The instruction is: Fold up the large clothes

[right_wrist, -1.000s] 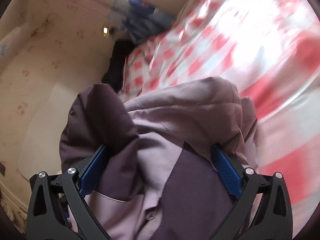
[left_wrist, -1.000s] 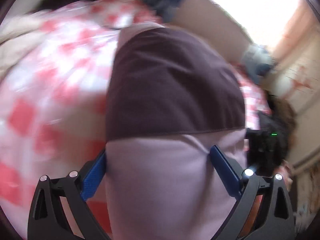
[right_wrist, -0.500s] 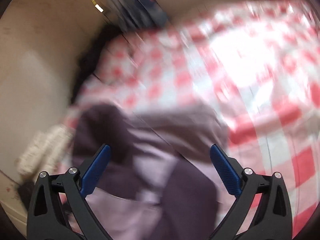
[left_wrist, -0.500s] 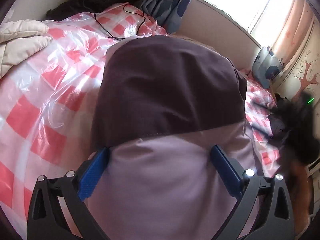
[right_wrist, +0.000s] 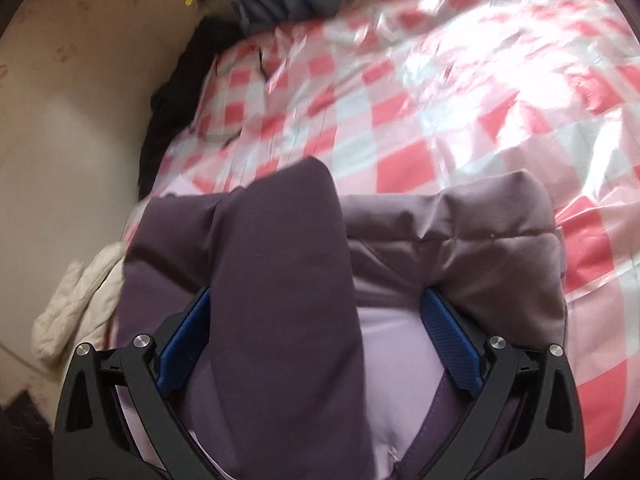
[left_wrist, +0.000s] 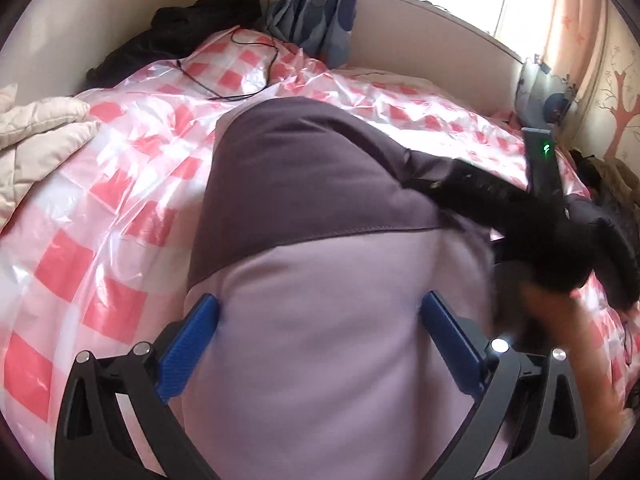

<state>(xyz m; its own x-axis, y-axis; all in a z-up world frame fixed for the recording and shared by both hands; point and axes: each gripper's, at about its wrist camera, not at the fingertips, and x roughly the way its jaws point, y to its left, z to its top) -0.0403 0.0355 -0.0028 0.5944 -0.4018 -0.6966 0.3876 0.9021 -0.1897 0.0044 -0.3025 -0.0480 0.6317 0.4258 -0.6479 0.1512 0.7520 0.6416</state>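
A bed (left_wrist: 100, 184) covered with a glossy pink-and-white checked plastic sheet (right_wrist: 460, 92) fills most of both views. On it lies a padded jacket (left_wrist: 320, 280) in two purples, dark above and pale lilac below, taking up the centre and lower half of each frame.

In the left wrist view the left gripper (left_wrist: 320, 320) sits at the bottom of the frame with its blue fingers (left_wrist: 192, 340) spread wide, one on each side of the pale lilac panel, pressed against the fabric. Whether they actually pinch it cannot be told.

In the right wrist view the right gripper (right_wrist: 320, 320) is likewise spread wide at the bottom of the frame, its blue fingers (right_wrist: 452, 340) flanking a dark purple fold that runs up the middle, with a bunched lilac-grey part of the jacket at the right finger. A real grip cannot be made out here either.

At the right edge of the left view the other black tool with a green light (left_wrist: 544, 148) shows, blurred, with a hand (left_wrist: 560, 320) below it.

A cream quilt (left_wrist: 36, 140) lies at the left edge, a dark garment (left_wrist: 180, 28) at the upper left, a black cable (left_wrist: 240, 64) on the sheet, and blue-patterned curtains (left_wrist: 316, 0) at the top.
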